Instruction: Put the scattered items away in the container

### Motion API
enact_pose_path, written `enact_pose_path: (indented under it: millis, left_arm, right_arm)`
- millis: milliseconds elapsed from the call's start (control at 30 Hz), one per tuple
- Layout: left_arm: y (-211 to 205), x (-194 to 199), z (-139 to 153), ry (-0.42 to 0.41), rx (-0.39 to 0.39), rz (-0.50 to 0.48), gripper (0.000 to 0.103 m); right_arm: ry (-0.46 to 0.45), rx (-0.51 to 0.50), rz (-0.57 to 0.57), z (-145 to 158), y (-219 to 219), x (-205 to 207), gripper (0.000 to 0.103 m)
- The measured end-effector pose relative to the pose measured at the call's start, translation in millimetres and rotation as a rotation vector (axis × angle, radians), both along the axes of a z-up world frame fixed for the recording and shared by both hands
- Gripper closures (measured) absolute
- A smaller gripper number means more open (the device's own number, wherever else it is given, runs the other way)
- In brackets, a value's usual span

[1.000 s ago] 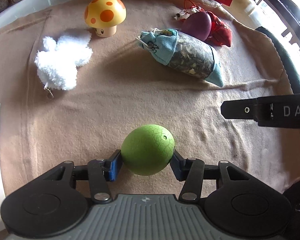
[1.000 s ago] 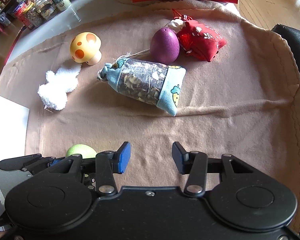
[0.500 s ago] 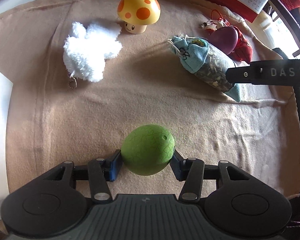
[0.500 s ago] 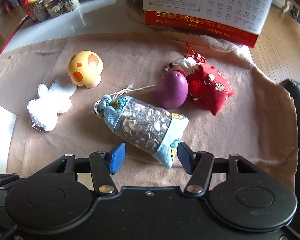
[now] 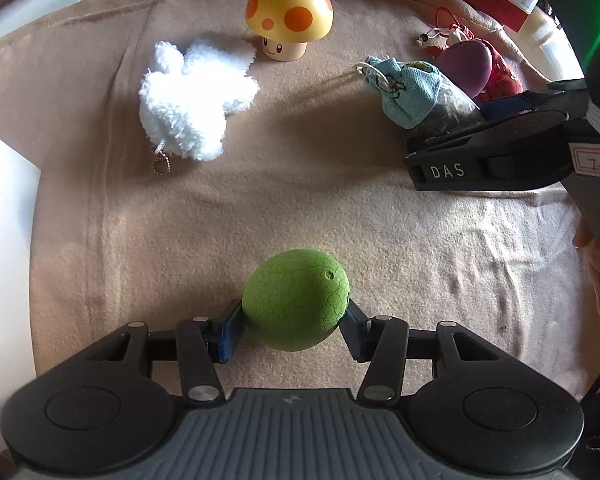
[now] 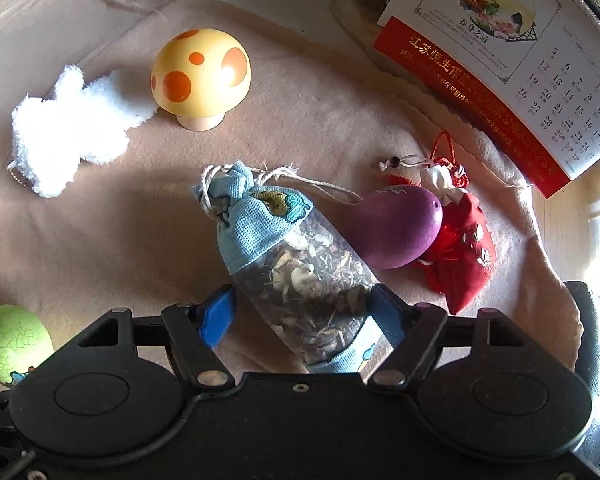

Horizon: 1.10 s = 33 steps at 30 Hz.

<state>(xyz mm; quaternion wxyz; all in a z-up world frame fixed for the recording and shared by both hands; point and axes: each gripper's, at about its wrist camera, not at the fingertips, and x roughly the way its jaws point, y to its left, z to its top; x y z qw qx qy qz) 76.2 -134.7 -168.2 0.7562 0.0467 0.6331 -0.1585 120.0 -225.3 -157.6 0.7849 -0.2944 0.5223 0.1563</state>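
My left gripper [image 5: 292, 328] is shut on a green crackle-patterned egg [image 5: 296, 300], held a little above the tan cloth [image 5: 260, 208]. My right gripper [image 6: 300, 308] straddles the lower part of a blue drawstring sachet [image 6: 284, 248] with a clear window of dried herbs. Its jaws are opening, and the blue pads stand beside the sachet without squeezing it. The sachet lies on the cloth, touching a purple egg [image 6: 395, 228]. The green egg [image 6: 12, 344] also shows at the lower left of the right wrist view.
A red embroidered pouch [image 6: 459, 256] lies behind the purple egg. A yellow mushroom toy [image 5: 288, 20] and a white plush keychain [image 5: 192, 100] sit at the far left. A calendar [image 6: 499, 60] stands at the back right. A white flat surface [image 5: 4, 240] borders the cloth's left edge.
My right gripper has moved forward and down over the sachet, rolled, and widened its jaws around it. The left gripper has kept hold of the green egg and barely moved.
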Motion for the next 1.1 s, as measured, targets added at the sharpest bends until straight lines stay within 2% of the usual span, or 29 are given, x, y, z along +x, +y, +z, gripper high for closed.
enact_pose_path:
  millis: [67, 133, 333, 467, 567, 633, 700, 733, 833, 867, 933, 1000, 1067, 1100]
  left_arm:
    - [-0.3, -1.0, -0.5, 0.001, 0.006, -0.006, 0.051]
    - [-0.7, -2.0, -0.6, 0.0, 0.011, -0.011, 0.051]
    - [-1.3, -3.9, 2.0, -0.004, 0.02, -0.027, 0.051]
    - [-3.2, -4.6, 4.4, -0.01, 0.025, -0.037, 0.051]
    - [-4.4, -5.9, 4.6, -0.002, 0.022, -0.042, 0.051]
    - [-4.8, -5.4, 4.7, 0.003, 0.02, -0.046, 0.051]
    - [-5.1, -4.9, 4.4, 0.006, 0.017, -0.048, 0.051]
    - [-5.6, -4.7, 4.1, 0.005, 0.018, -0.048, 0.051]
    - [-6.2, -5.0, 3.6, 0.007, 0.018, -0.047, 0.051]
    - [-6.5, -5.4, 3.5, 0.007, 0.018, -0.047, 0.051]
    - [-7.2, -6.3, 3.1, 0.005, 0.02, -0.05, 0.051]
    - [-7.5, -6.2, 2.8, 0.006, 0.021, -0.05, 0.051]
    - [-6.9, -6.1, 2.3, 0.007, 0.024, -0.05, 0.051]
    - [-6.7, -6.3, 2.4, 0.007, 0.026, -0.049, 0.051]
  right_arm:
    - [-0.008, -0.009, -0.005, -1.3, -0.4, 0.7, 0.034]
    - [-0.013, -0.024, -0.016, -0.2, -1.4, 2.0, 0.042]
    - [0.05, 0.021, -0.128, 12.6, -15.7, 5.0, 0.051]
    - [0.115, 0.118, -0.246, 26.5, -38.4, 3.5, 0.057]
    - [0.195, 0.235, -0.34, 33.6, -64.0, 1.0, 0.062]
    - [0.28, 0.35, -0.414, 35.3, -84.9, -2.5, 0.084]
    - [0.347, 0.446, -0.476, 33.6, -104.5, -8.4, 0.084]
    - [0.353, 0.453, -0.491, 32.6, -110.9, -11.3, 0.083]
    - [0.288, 0.414, -0.482, 35.8, -118.1, -19.3, 0.076]
    - [0.267, 0.409, -0.474, 37.1, -118.6, -20.3, 0.071]
    - [0.217, 0.416, -0.45, 42.4, -115.8, -19.7, 0.045]
    - [0.164, 0.404, -0.41, 47.7, -106.6, -16.3, 0.036]
    - [0.13, 0.412, -0.383, 51.4, -97.9, -9.2, 0.036]
    - [0.125, 0.438, -0.387, 52.0, -96.1, -3.9, 0.032]
